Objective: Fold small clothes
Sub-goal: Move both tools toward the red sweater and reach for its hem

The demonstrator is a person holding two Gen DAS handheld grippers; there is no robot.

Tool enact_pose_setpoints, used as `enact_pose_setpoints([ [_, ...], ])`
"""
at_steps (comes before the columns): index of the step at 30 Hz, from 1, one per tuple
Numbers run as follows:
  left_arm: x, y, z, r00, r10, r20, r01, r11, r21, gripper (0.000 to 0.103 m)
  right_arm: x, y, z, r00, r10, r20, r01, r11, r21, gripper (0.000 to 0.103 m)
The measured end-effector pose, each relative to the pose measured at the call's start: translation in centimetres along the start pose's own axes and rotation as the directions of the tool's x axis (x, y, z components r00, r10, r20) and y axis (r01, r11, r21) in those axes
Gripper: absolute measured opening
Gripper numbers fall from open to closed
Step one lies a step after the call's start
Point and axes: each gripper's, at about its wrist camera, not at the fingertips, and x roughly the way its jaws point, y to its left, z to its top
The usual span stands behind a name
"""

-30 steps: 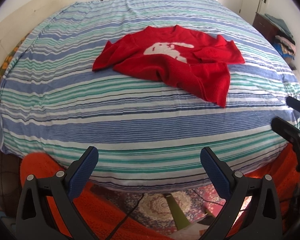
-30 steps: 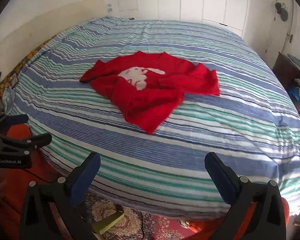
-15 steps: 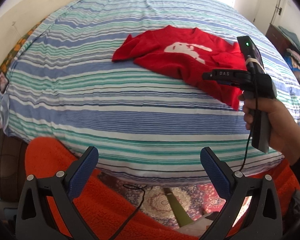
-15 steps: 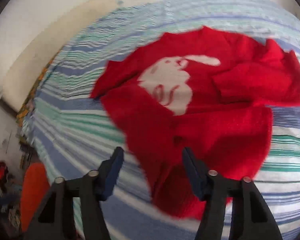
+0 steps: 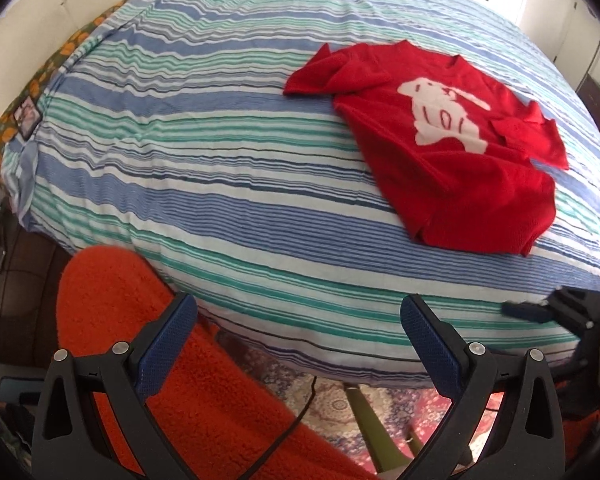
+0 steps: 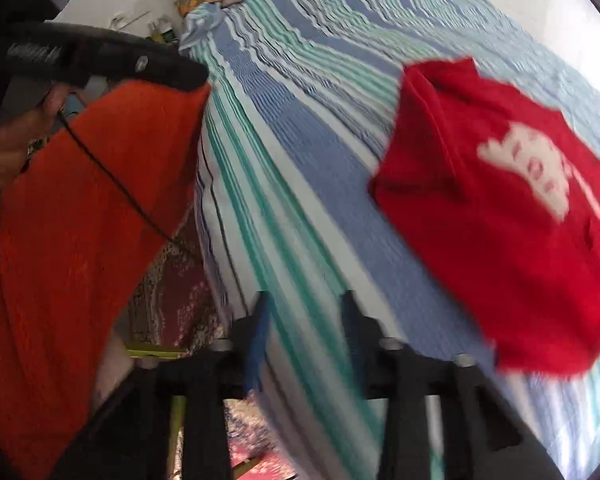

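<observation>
A small red sweater (image 5: 456, 152) with a white animal figure lies crumpled on the striped bed (image 5: 220, 152), one sleeve folded across it. My left gripper (image 5: 296, 312) stands open over the bed's near edge, well short of the sweater and left of it, with nothing between its blue pads. In the blurred right wrist view the sweater (image 6: 500, 220) lies to the right. My right gripper (image 6: 306, 316) hangs over the bed's edge, jaws narrow and closing, with only bed sheet behind the gap. Its dark body shows low at the right (image 5: 540, 312) in the left wrist view.
Orange fleece fabric (image 5: 160, 360) fills the near left below the bed. A patterned rug (image 5: 340, 404) and a green-yellow strip lie on the floor. A hand (image 6: 12, 148) holds the left gripper's body (image 6: 100, 60). A wall runs behind the bed, with furniture at the far right.
The right gripper left its spot over the sweater, dropped to the bed's near edge, rolled, and its jaws narrowed. The left view shifted left, so the sweater now sits at the right.
</observation>
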Motion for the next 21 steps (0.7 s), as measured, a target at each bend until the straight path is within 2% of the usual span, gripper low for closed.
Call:
enact_pose_setpoints([
  [2, 0.5, -0.1, -0.1, 1.000, -0.002, -0.018, 0.002, 1.000, 0.004, 0.102, -1.8, -2.5, -1.7, 0.996, -0.008, 0.084, -0.008, 0.983, 0.183, 0.046],
  [3, 0.7, -0.2, -0.1, 1.000, -0.008, -0.030, 0.008, 1.000, 0.002, 0.102, -2.8, -4.1, -2.8, 0.991, -0.032, 0.130, -0.007, 0.958, 0.287, 0.046],
  [4, 1.0, -0.2, -0.1, 0.999, -0.017, -0.040, 0.017, 1.000, 0.000, 0.102, -3.9, -5.8, -4.0, 0.983, -0.062, 0.173, -0.012, 0.918, 0.397, 0.046],
  [6, 1.4, -0.4, 0.0, 0.997, -0.040, -0.062, 0.040, 0.999, -0.003, 0.102, -6.0, -9.1, -6.8, 0.963, -0.118, 0.241, -0.049, 0.806, 0.591, 0.046],
  [7, 1.6, -0.7, 0.0, 0.996, -0.050, -0.070, 0.050, 0.999, 0.000, 0.102, -6.4, -10.6, -7.9, 0.957, -0.146, 0.250, -0.059, 0.750, 0.659, 0.046],
  [8, 1.6, -0.9, 0.0, 0.995, -0.058, -0.075, 0.059, 0.998, 0.006, 0.102, -6.7, -11.7, -8.7, 0.954, -0.160, 0.255, -0.065, 0.718, 0.693, 0.046],
  [11, 1.2, -1.8, -0.2, 0.996, -0.062, -0.065, 0.065, 0.997, 0.035, 0.102, -5.5, -13.6, -8.5, 0.954, -0.104, 0.282, -0.127, 0.710, 0.693, 0.045],
  [13, 1.0, -2.1, -0.4, 0.997, -0.060, -0.056, 0.062, 0.997, 0.046, 0.102, -3.7, -13.7, -7.4, 0.965, -0.082, 0.249, -0.109, 0.738, 0.666, 0.041],
  [15, 0.8, -2.1, -0.6, 0.997, -0.058, -0.058, 0.061, 0.997, 0.048, 0.102, -3.0, -14.0, -6.6, 0.967, -0.086, 0.241, -0.090, 0.767, 0.636, 0.037],
  [18, 0.9, -1.8, -0.8, 0.997, -0.053, -0.062, 0.055, 0.998, 0.039, 0.102, -1.9, -14.6, -5.9, 0.947, -0.085, 0.309, -0.154, 0.724, 0.673, 0.037],
  [20, 1.2, -1.4, -0.9, 0.996, -0.049, -0.069, 0.051, 0.998, 0.027, 0.102, -1.1, -14.5, -6.4, 0.945, -0.095, 0.312, -0.153, 0.716, 0.681, 0.036],
  [21, 1.5, -1.3, -0.8, 0.996, -0.049, -0.077, 0.051, 0.998, 0.021, 0.102, -0.8, -14.3, -6.3, 0.952, -0.101, 0.290, -0.130, 0.724, 0.677, 0.023],
])
